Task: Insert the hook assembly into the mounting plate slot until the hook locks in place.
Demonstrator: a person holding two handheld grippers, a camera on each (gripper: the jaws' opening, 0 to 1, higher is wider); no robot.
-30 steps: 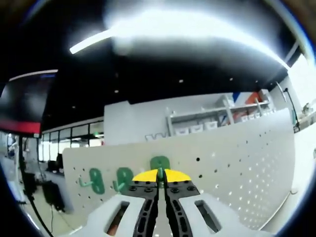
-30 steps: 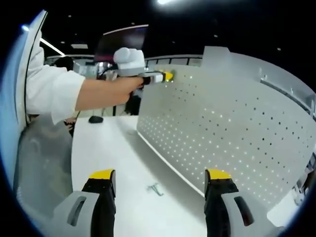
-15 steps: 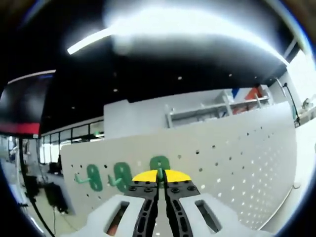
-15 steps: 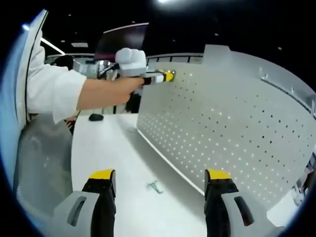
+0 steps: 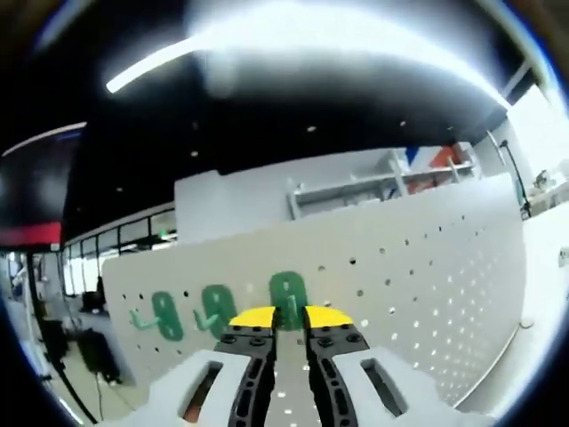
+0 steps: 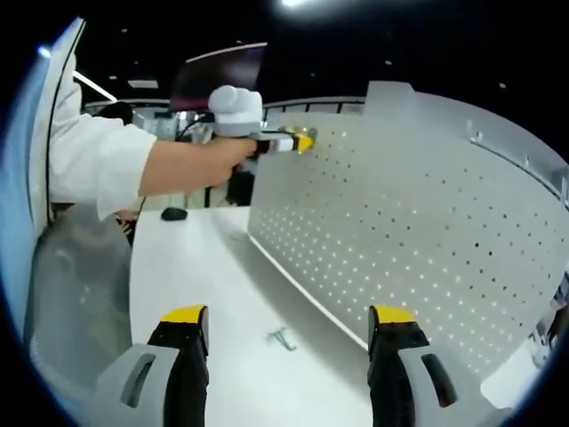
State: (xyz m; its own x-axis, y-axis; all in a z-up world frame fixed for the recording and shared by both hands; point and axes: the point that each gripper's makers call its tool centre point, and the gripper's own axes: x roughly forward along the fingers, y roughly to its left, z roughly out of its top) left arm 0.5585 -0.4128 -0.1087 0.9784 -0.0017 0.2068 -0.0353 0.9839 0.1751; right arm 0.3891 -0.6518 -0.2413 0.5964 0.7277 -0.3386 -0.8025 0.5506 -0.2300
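Left gripper view: left gripper (image 5: 290,318) jaws slightly parted, empty, before green hook (image 5: 288,295) on pegboard (image 5: 427,285).

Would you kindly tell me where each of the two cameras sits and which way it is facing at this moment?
Left gripper view: rides on the left claw, close to the white pegboard, facing three green hooks on it; its own jaws, slightly parted, rise from the bottom.
Right gripper view: rides on the right claw, low over the white table, looking along the pegboard; wide-open jaws, the person's sleeve and forearm show, and a spare hook lies on the table.
Shared: the pegboard and the left claw.
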